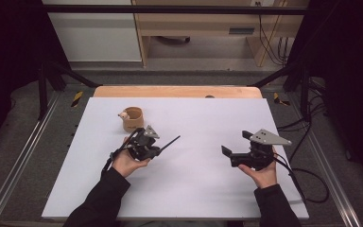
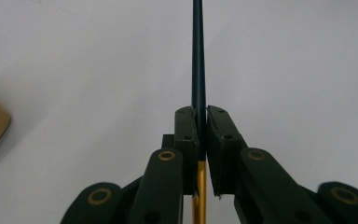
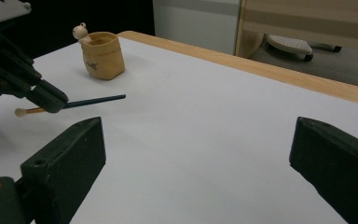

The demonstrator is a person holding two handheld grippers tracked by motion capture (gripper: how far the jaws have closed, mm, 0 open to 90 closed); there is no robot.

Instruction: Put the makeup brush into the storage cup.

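A thin dark stick [image 1: 171, 141] with a gold rear part and a small cream knob at its end is clamped in my left gripper [image 1: 158, 147], held just above the white table [image 1: 194, 189]. In the left gripper view the stick [image 2: 198, 56] runs straight ahead from between the shut jaws of the left gripper [image 2: 202, 112]. A tan pouch-like cup [image 1: 132, 119] with a small cream figure on its rim stands just behind that gripper. My right gripper [image 1: 236, 143] hovers at the right, its jaws wide apart and holding nothing. The right gripper [image 3: 200, 140] faces the cup [image 3: 101, 55], the stick [image 3: 95, 100] and the left gripper [image 3: 51, 100].
The table's wooden far edge [image 1: 177, 91] shows beyond the white sheet. Black frame bars [image 1: 52, 71] and cables [image 1: 307, 179] flank the table. A wooden cabinet [image 1: 208, 28] stands on the floor behind.
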